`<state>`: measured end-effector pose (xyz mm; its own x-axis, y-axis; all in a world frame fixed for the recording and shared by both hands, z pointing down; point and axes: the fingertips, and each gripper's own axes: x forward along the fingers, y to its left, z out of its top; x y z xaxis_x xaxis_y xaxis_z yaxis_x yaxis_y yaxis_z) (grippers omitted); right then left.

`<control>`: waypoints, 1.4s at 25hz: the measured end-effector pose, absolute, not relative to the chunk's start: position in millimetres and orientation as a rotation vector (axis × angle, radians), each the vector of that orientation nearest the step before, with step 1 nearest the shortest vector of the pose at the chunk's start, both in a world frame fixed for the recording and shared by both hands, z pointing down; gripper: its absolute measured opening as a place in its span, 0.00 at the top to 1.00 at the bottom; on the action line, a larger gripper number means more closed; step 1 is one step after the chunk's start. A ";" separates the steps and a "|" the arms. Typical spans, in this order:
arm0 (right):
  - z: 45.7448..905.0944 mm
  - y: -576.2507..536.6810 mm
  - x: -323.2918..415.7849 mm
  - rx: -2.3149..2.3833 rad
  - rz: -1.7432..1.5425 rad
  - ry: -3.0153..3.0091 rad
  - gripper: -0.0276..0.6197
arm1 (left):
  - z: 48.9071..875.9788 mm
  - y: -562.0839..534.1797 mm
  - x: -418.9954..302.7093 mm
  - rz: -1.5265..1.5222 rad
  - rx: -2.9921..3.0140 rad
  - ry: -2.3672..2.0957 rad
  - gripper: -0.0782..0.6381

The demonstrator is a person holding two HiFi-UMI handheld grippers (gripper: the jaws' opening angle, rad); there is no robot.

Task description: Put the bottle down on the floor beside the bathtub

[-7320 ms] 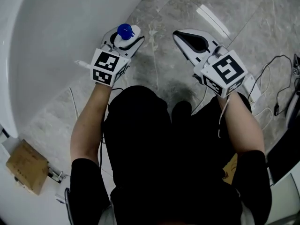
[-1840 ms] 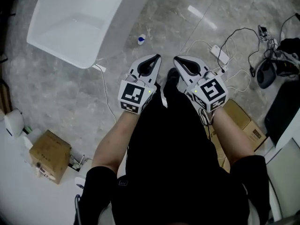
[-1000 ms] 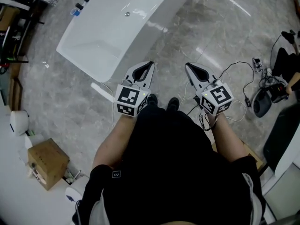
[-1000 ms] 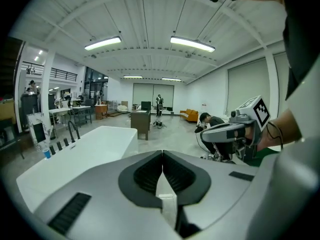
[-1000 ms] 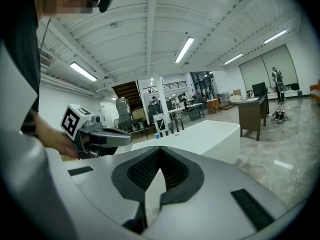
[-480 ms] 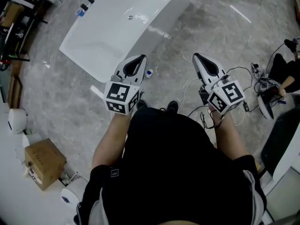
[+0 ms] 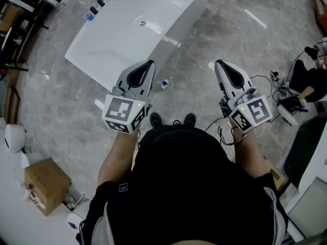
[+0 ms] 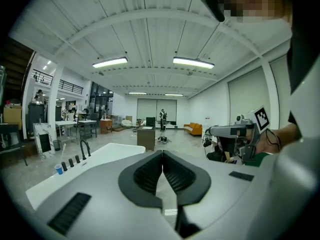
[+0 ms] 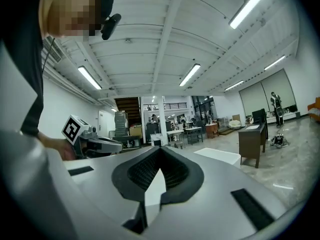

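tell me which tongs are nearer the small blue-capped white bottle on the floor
Left. In the head view the left tongs show just up-left of the small white bottle with a blue cap, while the right tongs sit well off to its right.
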<state>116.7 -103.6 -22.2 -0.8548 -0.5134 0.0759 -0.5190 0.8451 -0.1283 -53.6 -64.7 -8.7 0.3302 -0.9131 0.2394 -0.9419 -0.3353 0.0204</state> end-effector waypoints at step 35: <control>-20.9 -87.4 63.6 0.807 0.205 -2.994 0.91 | -21.2 -18.1 -130.6 0.167 2.314 -1.827 0.87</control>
<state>63.6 -87.4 -20.9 -0.8647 -0.4979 0.0669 -0.5023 0.8565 -0.1186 -130.6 -18.1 -21.2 0.2347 -0.9505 0.2035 -0.9717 -0.2234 0.0772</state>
